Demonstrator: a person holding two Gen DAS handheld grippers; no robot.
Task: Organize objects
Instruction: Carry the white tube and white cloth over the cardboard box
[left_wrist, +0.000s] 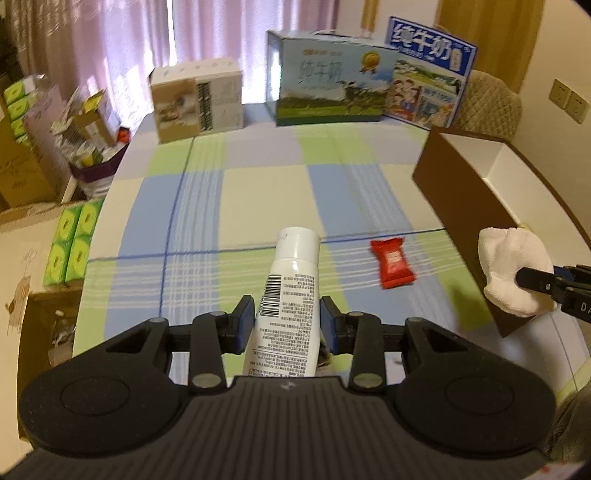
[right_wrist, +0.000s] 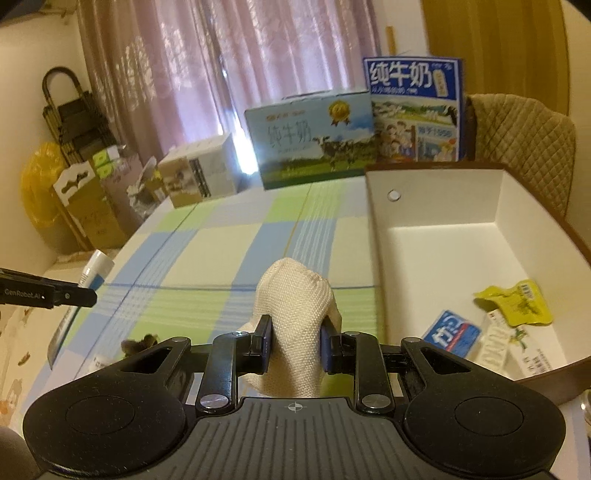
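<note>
My left gripper (left_wrist: 287, 312) is shut on a white tube (left_wrist: 288, 295) with a barcode, cap pointing away, held above the checked tablecloth (left_wrist: 240, 192). A red snack packet (left_wrist: 393, 263) lies on the cloth to its right. My right gripper (right_wrist: 295, 339) is shut on a cream knitted sock (right_wrist: 295, 314), held left of the brown box (right_wrist: 443, 236) with a white inside. In the left wrist view the sock (left_wrist: 513, 273) and right gripper show at the box's near wall (left_wrist: 461, 206). The box holds a yellow packet (right_wrist: 515, 302), a blue packet (right_wrist: 452, 332) and a white packet (right_wrist: 495, 350).
Milk cartons (left_wrist: 332, 81) and a beige box (left_wrist: 197, 99) stand at the table's far edge. Green tissue packs (left_wrist: 72, 240) and cardboard boxes (left_wrist: 22, 166) sit left of the table. A quilted chair (right_wrist: 524, 129) stands behind the brown box. A small dark object (right_wrist: 138, 345) lies on the cloth near me.
</note>
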